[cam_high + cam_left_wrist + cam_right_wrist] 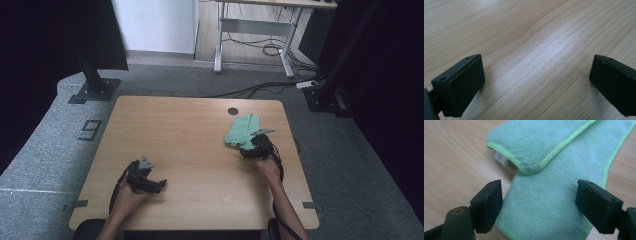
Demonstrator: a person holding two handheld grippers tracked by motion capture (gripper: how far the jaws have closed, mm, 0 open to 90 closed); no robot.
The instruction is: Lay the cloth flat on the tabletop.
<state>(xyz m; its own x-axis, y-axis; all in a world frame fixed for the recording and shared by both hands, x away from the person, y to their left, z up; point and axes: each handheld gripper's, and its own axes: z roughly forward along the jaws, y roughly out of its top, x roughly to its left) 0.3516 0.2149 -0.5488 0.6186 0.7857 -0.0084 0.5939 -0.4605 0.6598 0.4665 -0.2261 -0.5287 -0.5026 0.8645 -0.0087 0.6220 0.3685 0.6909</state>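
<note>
A folded green cloth [241,129] lies on the wooden table [195,130] at the far right. My right gripper [251,148] hovers at the cloth's near end, jaws open. In the right gripper view the green cloth [554,195] lies between and under the open jaws of the right gripper [539,206], one folded layer overlapping another, with a white tag peeking out at its edge. My left gripper [159,185] rests near the table's front left, jaws open. In the left gripper view, bare wood lies between the two black jaws of the left gripper [536,80].
A round black cable hole [233,111] sits in the table near the far edge, just behind the cloth. Beyond the table are a desk frame [255,30] with cables on the floor and black stands at left and right.
</note>
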